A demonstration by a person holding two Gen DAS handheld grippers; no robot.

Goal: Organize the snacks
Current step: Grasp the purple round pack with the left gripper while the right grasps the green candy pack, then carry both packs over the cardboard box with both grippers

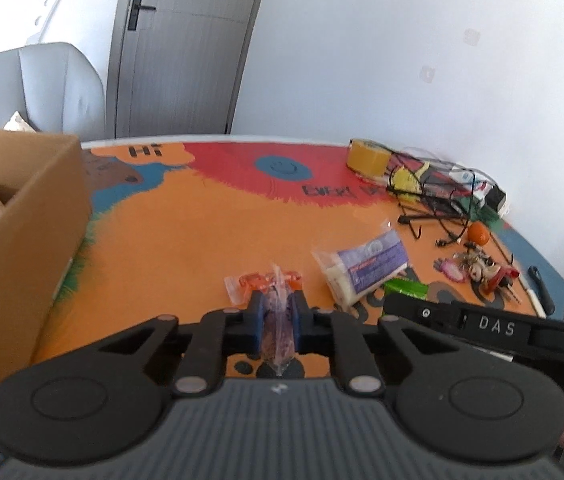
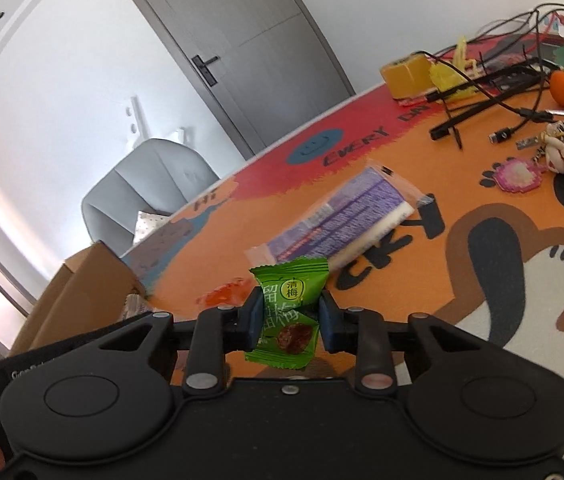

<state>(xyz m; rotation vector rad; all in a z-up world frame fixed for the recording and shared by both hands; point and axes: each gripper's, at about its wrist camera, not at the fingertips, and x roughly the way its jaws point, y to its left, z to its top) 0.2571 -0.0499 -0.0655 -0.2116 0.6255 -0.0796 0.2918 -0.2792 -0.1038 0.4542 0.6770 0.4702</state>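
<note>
Both grippers are clamped on small wrapped snacks lifted clear of the bench (image 1: pixel 186 240): the left gripper (image 1: pixel 278 316) pinches a clear sachet with dark purple filling (image 1: pixel 278 320) edge-on, and the right gripper (image 2: pixel 291 320) squeezes a green plum candy packet (image 2: pixel 288 312) across its middle. Both look very light, soft and crinkly, with slick film that could slide out of the pads, so the hold is best on the filled body, not the crimped ends. An orange candy wrapper (image 1: pixel 266 282) and a long purple-and-white snack pack (image 1: pixel 366 268) lie loose on the bench; the pack is bulkier and probably best taken across its narrow width. The open cardboard box (image 1: pixel 30 240) stands at the left edge, its wall high enough to need clearing. Cables, a tape roll and trinkets crowd the far right, while the middle is open.
</note>
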